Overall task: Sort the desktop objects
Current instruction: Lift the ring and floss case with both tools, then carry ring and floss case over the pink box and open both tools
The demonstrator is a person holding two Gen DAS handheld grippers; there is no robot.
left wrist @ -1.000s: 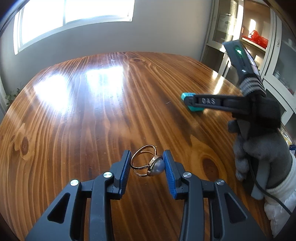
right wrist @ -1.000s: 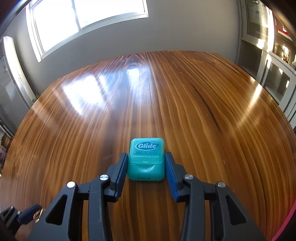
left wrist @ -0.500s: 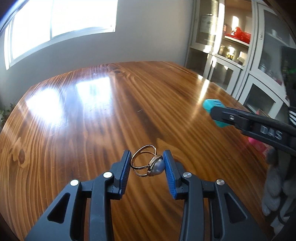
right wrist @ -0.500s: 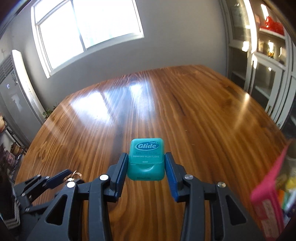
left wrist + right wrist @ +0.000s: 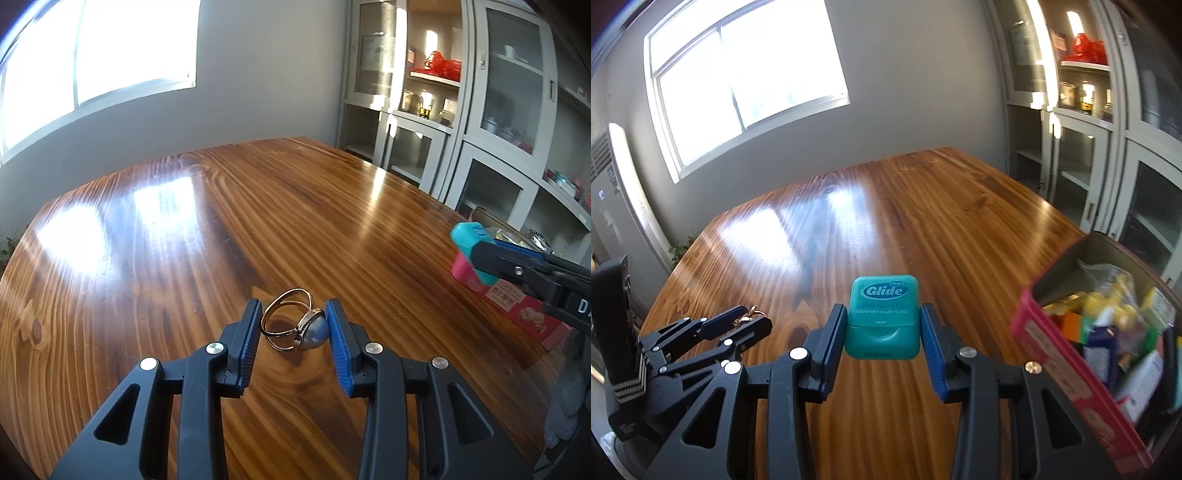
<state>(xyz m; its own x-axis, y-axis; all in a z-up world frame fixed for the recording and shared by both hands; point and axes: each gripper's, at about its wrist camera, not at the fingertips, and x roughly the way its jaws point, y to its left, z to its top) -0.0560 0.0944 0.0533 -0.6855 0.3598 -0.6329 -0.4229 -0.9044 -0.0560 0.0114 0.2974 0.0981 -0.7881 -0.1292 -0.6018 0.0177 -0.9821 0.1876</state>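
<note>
Two handheld grippers, each carrying one small object above a glossy wooden table (image 5: 258,221).

Low centre of its view, the left gripper (image 5: 292,328) pinches a gold ring with a grey pearl-like stone (image 5: 295,325). The right gripper (image 5: 882,325) clamps a teal plastic Glide floss case (image 5: 882,317); a pink cardboard box of mixed items (image 5: 1060,354) fills the lower right.

Strong daylight pours in through the window (image 5: 96,62), blown out to pure white in both views. It throws wide patches of glare across the glossy table (image 5: 258,221) and bright streaks down the cabinet (image 5: 1071,110). Both views bend sharply at the edges, with dark corners. The red box (image 5: 1071,369) at the right of the right wrist view is smeared and soft; elsewhere things are crisp.
</note>
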